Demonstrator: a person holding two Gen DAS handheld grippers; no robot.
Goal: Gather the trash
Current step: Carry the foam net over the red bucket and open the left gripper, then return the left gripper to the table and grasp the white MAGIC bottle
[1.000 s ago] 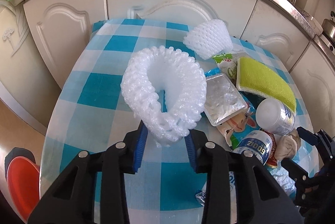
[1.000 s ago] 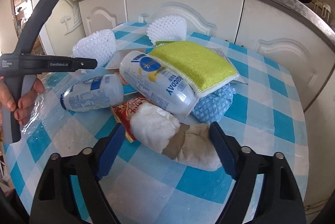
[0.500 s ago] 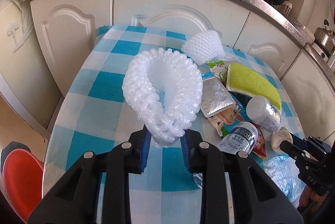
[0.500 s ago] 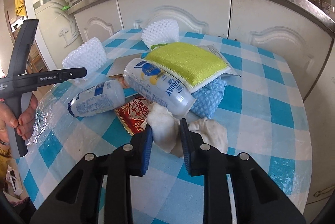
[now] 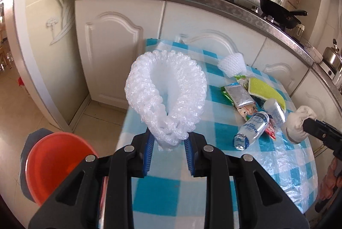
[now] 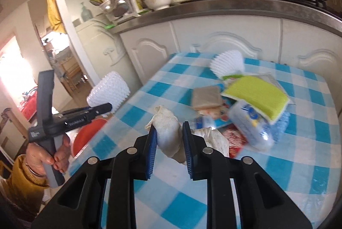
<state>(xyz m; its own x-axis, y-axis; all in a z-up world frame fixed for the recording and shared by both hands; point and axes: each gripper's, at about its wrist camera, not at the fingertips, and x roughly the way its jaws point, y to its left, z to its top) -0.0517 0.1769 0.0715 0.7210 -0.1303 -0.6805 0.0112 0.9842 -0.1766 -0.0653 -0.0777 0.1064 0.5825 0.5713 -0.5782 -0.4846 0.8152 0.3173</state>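
1. Both grippers have risen since the earlier frames: the left gripper point(image 5: 168, 141) has carried the foam net point(image 5: 165, 98) off the table point(image 5: 177, 192) toward its left edge, and the right gripper point(image 6: 168, 135), which stood wide open around the rag point(image 6: 168, 132) a second ago, has clamped it and lifted it.
2. Blue pads of the left gripper are clenched on the lower end of the foam net, which stands up and flares open beyond the fingertips.
3. Below and left of the left fingers sits a red bin point(image 5: 57, 164) on the floor (only partly in view).
4. Right gripper fingers pinch the crumpled white rag between them; one end pokes up past the tips, the rest hangs below.
5. Beyond and right of the right fingers lie the leftover items on the checked cloth: a yellow sponge point(image 6: 256, 96), a white bottle point(image 6: 252, 124) under its edge (blurred), a red wrapper point(image 6: 235, 139) and a second foam net point(image 6: 227, 62) farther back.
6. Seen from the left wrist, a smaller bottle point(image 5: 251, 129) and a silver packet point(image 5: 238, 94) lie to the right of the fingers.
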